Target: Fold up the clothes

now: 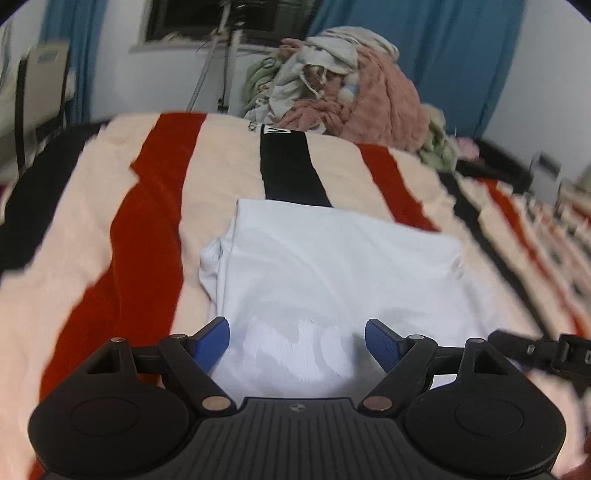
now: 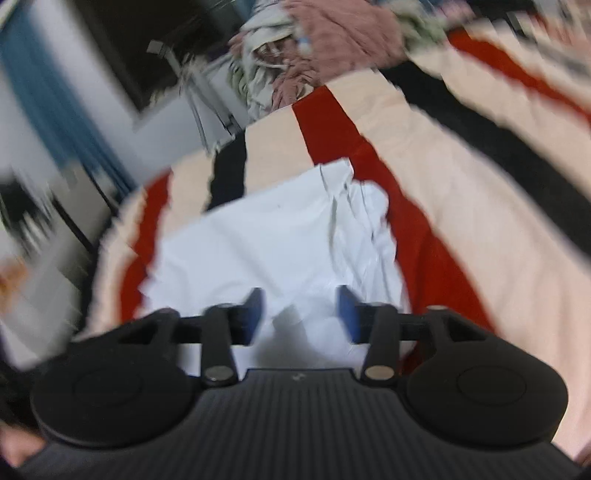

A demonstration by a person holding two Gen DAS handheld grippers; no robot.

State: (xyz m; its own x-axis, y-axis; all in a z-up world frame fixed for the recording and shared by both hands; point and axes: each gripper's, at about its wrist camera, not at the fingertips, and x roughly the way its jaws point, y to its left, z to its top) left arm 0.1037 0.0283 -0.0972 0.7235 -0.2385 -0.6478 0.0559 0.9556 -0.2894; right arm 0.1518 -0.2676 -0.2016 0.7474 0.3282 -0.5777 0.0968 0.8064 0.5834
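My left hand-held gripper (image 1: pixel 297 345) hangs wide apart over the near edge of a white T-shirt (image 1: pixel 332 266), part-folded on the striped bed cover (image 1: pixel 155 206) — my right hand-held gripper (image 2: pixel 301 314), blurred, also gapes empty above it; unfolded clothes pile (image 1: pixel 343 88) beyond

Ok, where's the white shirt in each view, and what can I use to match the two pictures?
Left wrist: white shirt fills the lower centre, just ahead of the open left gripper.
Right wrist: white shirt lies centre, ahead of the open right gripper, creased along its right side.
Shared landmark: pink clothes pile at the bed's far edge.
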